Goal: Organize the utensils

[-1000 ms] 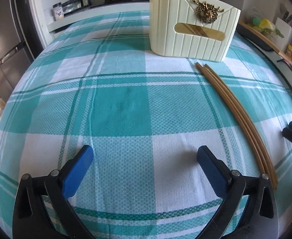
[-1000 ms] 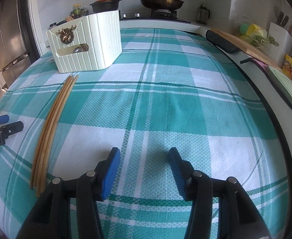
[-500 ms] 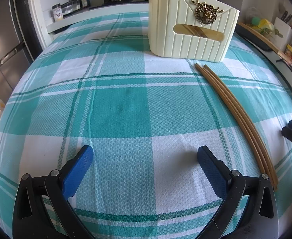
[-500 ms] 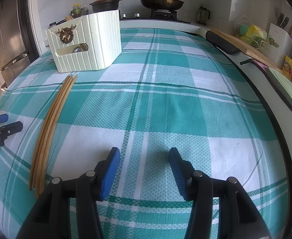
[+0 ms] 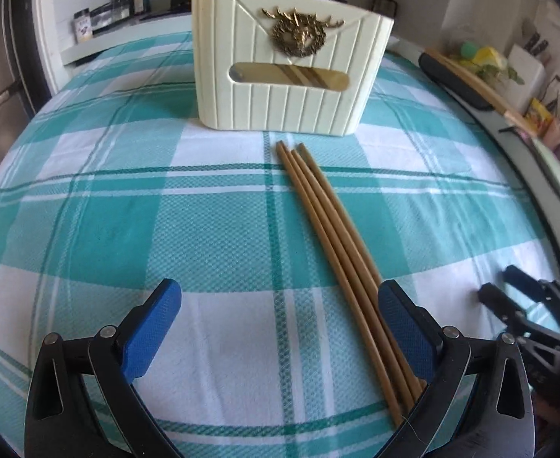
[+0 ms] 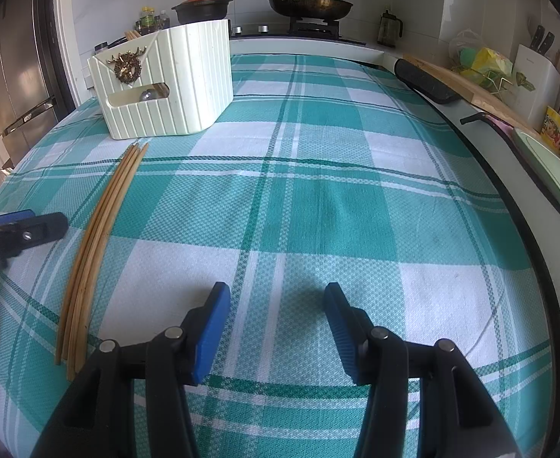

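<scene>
Several brown chopsticks (image 5: 333, 236) lie side by side on the teal plaid tablecloth, tips toward a cream ribbed utensil holder (image 5: 291, 72) with a gold stag emblem; they also show in the right wrist view (image 6: 100, 236), as does the holder (image 6: 165, 80). More chopsticks stand in the holder's back left corner. My left gripper (image 5: 276, 320) is open, low over the cloth, its right finger beside the chopsticks' near ends. My right gripper (image 6: 276, 320) is open and empty, to the right of the chopsticks.
The counter edge (image 6: 517, 175) runs along the right. A black mat and wooden board (image 6: 432, 80) lie beyond it. A stove with a pan (image 6: 310, 4) and pot stands behind. A fridge (image 6: 16, 76) stands at the left.
My left gripper has swung right toward the chopsticks, which now lie at its right finger instead of off to the side. The right gripper has barely moved.
</scene>
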A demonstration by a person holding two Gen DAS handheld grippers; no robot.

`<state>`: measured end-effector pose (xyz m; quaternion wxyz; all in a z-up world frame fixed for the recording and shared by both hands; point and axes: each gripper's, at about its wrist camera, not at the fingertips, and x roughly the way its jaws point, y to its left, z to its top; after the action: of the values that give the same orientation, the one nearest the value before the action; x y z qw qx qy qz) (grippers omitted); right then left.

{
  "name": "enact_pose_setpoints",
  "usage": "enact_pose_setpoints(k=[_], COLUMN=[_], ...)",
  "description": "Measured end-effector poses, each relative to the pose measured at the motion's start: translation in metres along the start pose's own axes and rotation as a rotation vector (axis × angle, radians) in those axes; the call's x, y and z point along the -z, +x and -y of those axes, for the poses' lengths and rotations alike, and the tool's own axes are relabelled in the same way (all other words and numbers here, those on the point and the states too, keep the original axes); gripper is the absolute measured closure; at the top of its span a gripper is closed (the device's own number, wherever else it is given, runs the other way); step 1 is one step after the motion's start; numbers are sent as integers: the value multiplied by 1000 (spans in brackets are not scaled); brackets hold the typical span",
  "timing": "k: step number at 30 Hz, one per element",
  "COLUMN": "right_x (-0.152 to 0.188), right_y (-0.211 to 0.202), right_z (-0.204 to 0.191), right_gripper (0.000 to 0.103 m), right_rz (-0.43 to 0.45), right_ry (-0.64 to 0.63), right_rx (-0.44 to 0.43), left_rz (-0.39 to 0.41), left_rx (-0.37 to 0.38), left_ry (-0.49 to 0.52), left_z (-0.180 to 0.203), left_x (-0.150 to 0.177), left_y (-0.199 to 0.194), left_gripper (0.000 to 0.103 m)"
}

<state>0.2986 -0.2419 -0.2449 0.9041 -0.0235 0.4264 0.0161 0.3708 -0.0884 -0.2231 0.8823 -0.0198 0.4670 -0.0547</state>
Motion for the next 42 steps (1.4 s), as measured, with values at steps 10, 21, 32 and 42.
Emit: enact_pose_setpoints(k=[10, 21, 32, 42], right_x=[0, -22, -41, -35], right_y=[0, -18, 21, 17], right_z=[0, -45, -92, -88], right_gripper=[51, 53, 94, 96], right_rz=[0, 28, -157, -172], right_ry=[-1, -108, -203, -180], right_rx=[1, -247, -364, -208], left_rz=[-21, -22, -1, 3], left_rx=[-73, -40, 4, 5], left_ry=[10, 26, 74, 88], left_z=[-6, -16, -16, -17], left_x=[1, 8, 10, 13], left_y=[11, 3, -5, -11], left_gripper=[0, 3, 33, 98])
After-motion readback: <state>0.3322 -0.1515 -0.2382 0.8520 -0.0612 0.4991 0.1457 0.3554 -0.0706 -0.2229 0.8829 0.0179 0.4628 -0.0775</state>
